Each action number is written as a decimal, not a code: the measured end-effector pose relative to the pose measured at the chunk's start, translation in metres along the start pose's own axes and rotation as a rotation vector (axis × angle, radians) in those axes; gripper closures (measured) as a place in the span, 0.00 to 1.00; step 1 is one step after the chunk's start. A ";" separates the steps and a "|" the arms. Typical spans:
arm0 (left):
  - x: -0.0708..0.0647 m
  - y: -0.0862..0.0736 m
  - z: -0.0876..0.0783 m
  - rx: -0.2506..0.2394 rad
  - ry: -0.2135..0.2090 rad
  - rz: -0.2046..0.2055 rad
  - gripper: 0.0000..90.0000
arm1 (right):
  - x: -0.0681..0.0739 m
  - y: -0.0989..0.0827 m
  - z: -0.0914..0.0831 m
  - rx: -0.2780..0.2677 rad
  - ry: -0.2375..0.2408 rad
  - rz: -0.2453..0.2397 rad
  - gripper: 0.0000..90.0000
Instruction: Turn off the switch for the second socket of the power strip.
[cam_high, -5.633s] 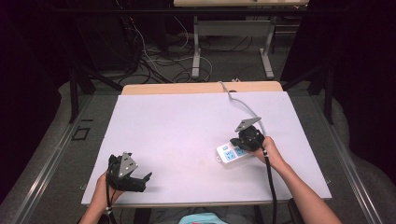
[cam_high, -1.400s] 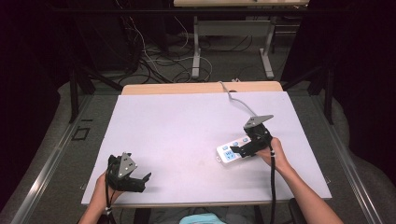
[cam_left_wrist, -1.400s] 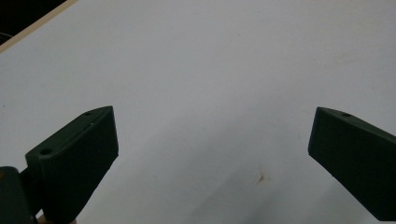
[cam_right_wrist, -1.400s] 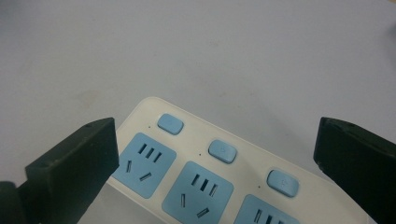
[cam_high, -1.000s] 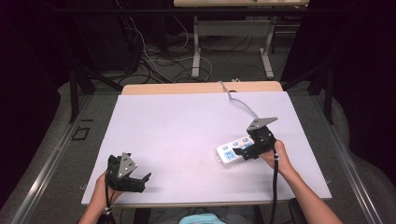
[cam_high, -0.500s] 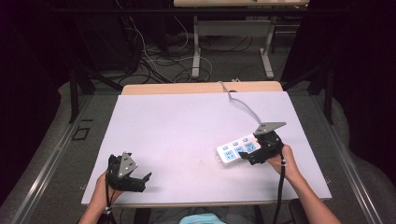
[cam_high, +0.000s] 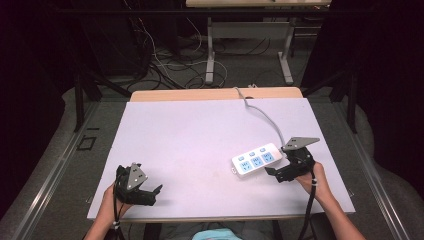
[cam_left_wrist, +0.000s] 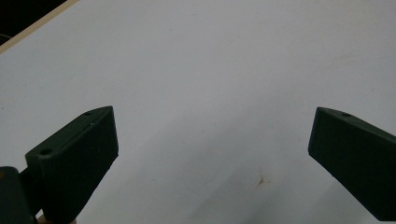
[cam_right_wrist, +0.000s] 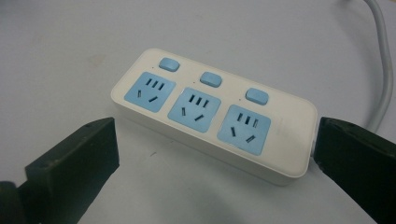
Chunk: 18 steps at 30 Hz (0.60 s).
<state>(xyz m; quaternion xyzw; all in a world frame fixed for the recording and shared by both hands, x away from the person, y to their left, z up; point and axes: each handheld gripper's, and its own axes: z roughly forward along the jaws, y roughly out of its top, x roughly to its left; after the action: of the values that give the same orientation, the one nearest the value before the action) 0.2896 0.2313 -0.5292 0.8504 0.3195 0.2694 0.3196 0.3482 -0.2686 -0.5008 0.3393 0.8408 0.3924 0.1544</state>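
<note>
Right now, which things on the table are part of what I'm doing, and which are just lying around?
In play:
white three-socket power strip with blue faces
its grey cord
right gripper, open beside the strip

Idle:
left gripper, open over bare white tabletop
small brown stain

**Materials and finishes**

Power strip (cam_right_wrist: 212, 123): smooth white plastic with a slight sheen, matt pale-blue socket faces and buttons; cord (cam_high: 264, 116) sheathed in smooth grey. Surface (cam_high: 190, 145): matt white top, faintly marked, with a light wood-look far edge. Right claw (cam_right_wrist: 215, 158) and left claw (cam_left_wrist: 212, 154): matt black plastic jaws.
</note>
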 end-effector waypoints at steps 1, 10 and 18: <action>0.000 0.000 0.000 0.000 0.000 0.001 0.01 | 0.000 -0.001 -0.002 -0.002 0.002 0.010 0.00; 0.000 0.000 0.000 0.001 0.000 0.003 0.01 | -0.001 -0.010 -0.010 -0.008 -0.017 0.016 0.00; 0.000 0.000 0.000 0.001 0.002 0.002 0.01 | 0.001 -0.017 -0.015 -0.011 -0.029 0.021 0.00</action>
<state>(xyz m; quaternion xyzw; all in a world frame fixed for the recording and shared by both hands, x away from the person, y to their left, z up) 0.2896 0.2312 -0.5291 0.8506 0.3191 0.2703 0.3187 0.3316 -0.2842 -0.5045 0.3528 0.8328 0.3938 0.1642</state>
